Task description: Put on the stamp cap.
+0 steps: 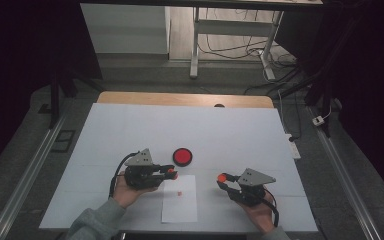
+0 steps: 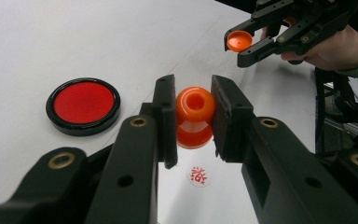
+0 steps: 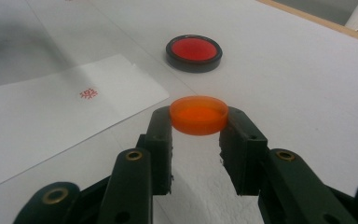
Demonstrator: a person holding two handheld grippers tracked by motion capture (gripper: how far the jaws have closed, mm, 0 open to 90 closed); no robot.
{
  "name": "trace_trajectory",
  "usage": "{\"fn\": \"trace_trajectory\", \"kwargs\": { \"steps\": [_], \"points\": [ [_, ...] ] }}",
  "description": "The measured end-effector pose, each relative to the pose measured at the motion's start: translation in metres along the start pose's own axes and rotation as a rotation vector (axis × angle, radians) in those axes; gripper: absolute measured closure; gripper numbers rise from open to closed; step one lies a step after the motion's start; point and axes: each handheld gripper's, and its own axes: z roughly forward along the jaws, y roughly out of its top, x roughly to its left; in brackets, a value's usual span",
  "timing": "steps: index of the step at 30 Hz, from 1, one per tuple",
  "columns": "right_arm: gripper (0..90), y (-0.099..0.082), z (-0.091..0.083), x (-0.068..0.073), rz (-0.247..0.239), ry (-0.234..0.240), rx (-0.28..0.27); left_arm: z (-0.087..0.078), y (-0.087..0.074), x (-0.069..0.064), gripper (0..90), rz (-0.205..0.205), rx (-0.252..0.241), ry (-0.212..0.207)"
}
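- High view: the white table (image 1: 130, 130) carries a round red ink pad (image 1: 182, 156) in a black case near its middle, with a sheet of white paper (image 1: 179, 199) just in front of it, closer to the person; a small red stamp mark (image 1: 179, 193) sits on the sheet. The left gripper (image 1: 170, 173) is at the paper's upper left corner, pointing right, an orange stamp at its tip. The right gripper (image 1: 222, 179) is to the right of the paper, pointing left — a small orange cap at its tip. The two tips face each other, apart.
- Left gripper view: the jaws are clamped on the orange stamp (image 2: 195, 116), one pad on each flank, its rounded, hollow handle end toward the camera. It hangs above the paper (image 2: 205, 196), with the stamp mark (image 2: 199, 176) below it. The ink pad (image 2: 83, 106) lies to the left; the right gripper (image 2: 237, 46) is at upper right with the cap (image 2: 239, 40).
- Right gripper view: the jaws pinch the orange cap (image 3: 198, 114) by its rim — held level above the table (image 3: 298, 84). Beyond it lies the ink pad (image 3: 194, 52); the paper (image 3: 51, 116) with the stamp mark (image 3: 89, 94) lies to the left.
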Motion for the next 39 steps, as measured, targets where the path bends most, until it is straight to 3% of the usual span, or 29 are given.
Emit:
{"fn": "trace_trajectory", "kwargs": {
  "steps": [12, 17, 25, 39],
  "points": [
    [64.6, 0.005, 0.012, 0.009, -0.008, 0.021, -0.01, 0.002, 0.001, -0.001, 72.5, 0.003, -0.004, -0.001],
    [64.6, 0.009, 0.019, 0.014, 0.011, 0.057, -0.03, 0.003, 0.001, -0.001, 72.5, 0.003, -0.002, -0.003],
    [64.5, 0.014, 0.029, 0.023, -0.019, 0.075, -0.02, 0.003, 0.001, 0.0, 72.5, 0.002, -0.001, -0.004],
    [64.5, 0.018, 0.039, 0.031, -0.019, 0.1, -0.022, 0.005, 0.001, -0.001, 72.5, 0.0, -0.003, -0.006]
  ]
}}
